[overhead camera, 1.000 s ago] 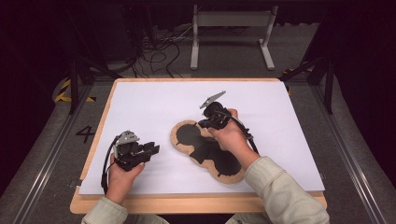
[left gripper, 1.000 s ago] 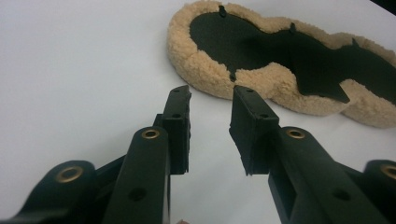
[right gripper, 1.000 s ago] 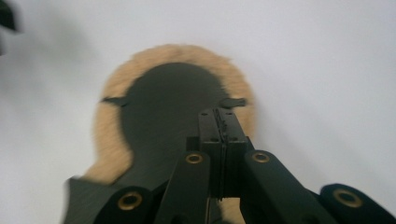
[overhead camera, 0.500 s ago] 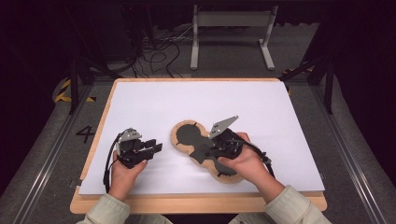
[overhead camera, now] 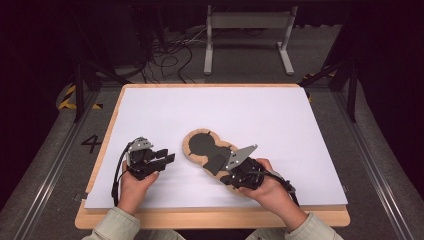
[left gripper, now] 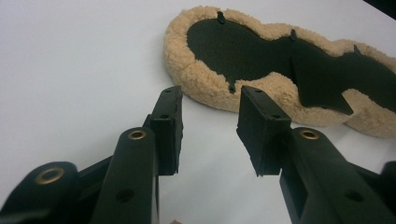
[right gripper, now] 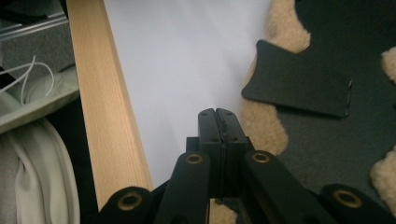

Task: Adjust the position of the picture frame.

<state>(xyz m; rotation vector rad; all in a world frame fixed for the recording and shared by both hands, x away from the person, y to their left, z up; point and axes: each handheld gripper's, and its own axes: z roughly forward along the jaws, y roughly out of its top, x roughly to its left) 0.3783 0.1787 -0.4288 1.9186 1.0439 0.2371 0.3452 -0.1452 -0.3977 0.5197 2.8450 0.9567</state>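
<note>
The counter (overhead camera: pixel 210 218) is a light wooden board with a rounded front edge, covered almost fully by a white sheet (overhead camera: pixel 250 115); a narrow wooden margin shows along the front and left edges. It stands on a grey floor (overhead camera: pixel 45 165) marked with the numeral 4 (overhead camera: pixel 92 143) to its left and yellow-black tape (overhead camera: pixel 67 100) near the far left corner. Behind the far edge, a white metal stand (overhead camera: pixel 247 35) and loose black cables (overhead camera: pixel 172 57) lie in a dark room.

The fleece pad (overhead camera: pixel 200 145), a tan, lobed piece with a black inner face turned up, lies on the sheet near the middle of the front edge, running diagonally toward the front right. A black flap (right gripper: pixel 299 84) lies folded on its inner face.

The left tongs (overhead camera: pixel 167 157) rest on the sheet near the front left corner, released, with a clear gap between the jaws, which point at the pad's near rim (left gripper: pixel 205 84) without touching it.

The right tongs (right gripper: pixel 217 116) are clenched, jaws pressed together with nothing visible between them. They sit low over the pad's front end, tips just beside its fleece border (right gripper: pixel 257 126).
</note>
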